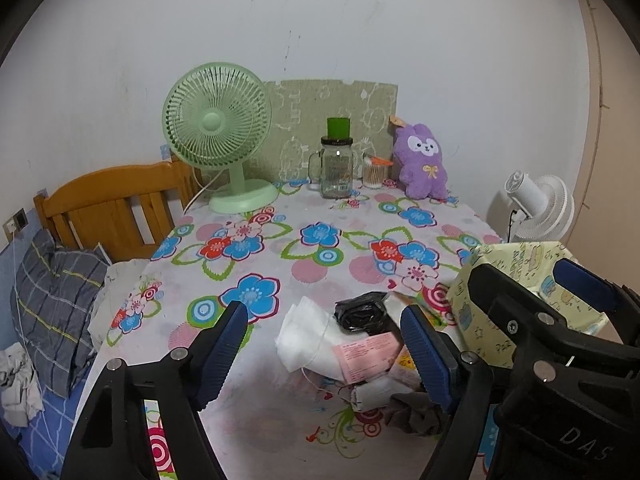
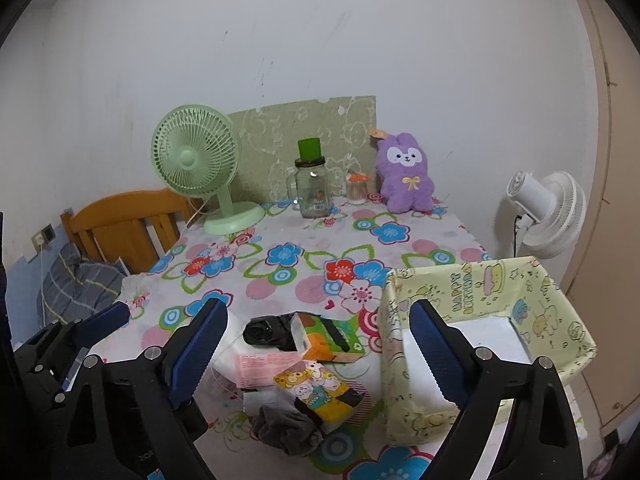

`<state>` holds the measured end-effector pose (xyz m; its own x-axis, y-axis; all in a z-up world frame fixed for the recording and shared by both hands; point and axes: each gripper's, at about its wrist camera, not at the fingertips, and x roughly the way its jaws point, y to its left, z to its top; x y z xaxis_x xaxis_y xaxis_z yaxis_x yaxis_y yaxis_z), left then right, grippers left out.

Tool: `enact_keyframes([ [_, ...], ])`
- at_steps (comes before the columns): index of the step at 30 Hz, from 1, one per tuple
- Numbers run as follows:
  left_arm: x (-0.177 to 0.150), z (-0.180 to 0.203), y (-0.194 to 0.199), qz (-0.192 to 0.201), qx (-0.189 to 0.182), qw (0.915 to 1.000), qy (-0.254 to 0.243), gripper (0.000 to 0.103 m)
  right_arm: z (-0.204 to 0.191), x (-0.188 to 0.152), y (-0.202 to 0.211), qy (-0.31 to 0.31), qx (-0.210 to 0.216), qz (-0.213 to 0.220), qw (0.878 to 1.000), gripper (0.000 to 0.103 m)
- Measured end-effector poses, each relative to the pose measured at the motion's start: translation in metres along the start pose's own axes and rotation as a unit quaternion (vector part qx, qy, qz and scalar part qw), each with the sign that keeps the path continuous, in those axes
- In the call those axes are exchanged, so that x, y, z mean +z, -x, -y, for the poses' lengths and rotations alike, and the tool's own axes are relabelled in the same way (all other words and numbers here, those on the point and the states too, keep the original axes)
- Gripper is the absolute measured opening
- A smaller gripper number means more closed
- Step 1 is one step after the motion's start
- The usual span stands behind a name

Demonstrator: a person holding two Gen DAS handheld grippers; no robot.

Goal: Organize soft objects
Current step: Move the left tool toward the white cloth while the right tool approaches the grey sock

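Lying heaped on floral surface (image 2: 280, 256): one black bag (image 2: 266, 330), one grey sock (image 2: 286, 428), two tissue packs (image 2: 324, 394); left gripper (image 1: 326, 342) and right gripper (image 2: 320, 344) jaws gaping, gripping nothing.

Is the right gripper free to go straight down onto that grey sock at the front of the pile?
Probably yes. The right gripper is open and empty, and the grey sock lies uncovered at the pile's near edge; only the cartoon tissue pack touches it.
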<state>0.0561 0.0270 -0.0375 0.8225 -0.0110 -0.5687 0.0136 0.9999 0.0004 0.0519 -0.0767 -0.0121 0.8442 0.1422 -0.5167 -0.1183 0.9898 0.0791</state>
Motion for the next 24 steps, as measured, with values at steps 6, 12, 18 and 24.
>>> enact_keyframes([
  [6, -0.004, -0.006, -0.016, -0.016, -0.002, 0.9999, -0.003, 0.080, -0.007, -0.004, -0.018, 0.003, 0.004, -0.015, 1.000, 0.092],
  [12, -0.008, -0.012, -0.033, -0.033, -0.004, 0.9995, 0.001, 0.079, -0.015, -0.008, -0.036, 0.007, 0.004, -0.033, 0.999, 0.089],
  [18, -0.011, -0.020, -0.049, -0.051, -0.009, 0.9986, 0.006, 0.079, -0.023, -0.010, -0.054, 0.012, 0.005, -0.051, 0.999, 0.085],
  [24, -0.014, -0.023, -0.064, -0.065, -0.015, 0.9977, 0.009, 0.079, -0.028, -0.014, -0.070, 0.016, 0.007, -0.068, 0.998, 0.082],
])
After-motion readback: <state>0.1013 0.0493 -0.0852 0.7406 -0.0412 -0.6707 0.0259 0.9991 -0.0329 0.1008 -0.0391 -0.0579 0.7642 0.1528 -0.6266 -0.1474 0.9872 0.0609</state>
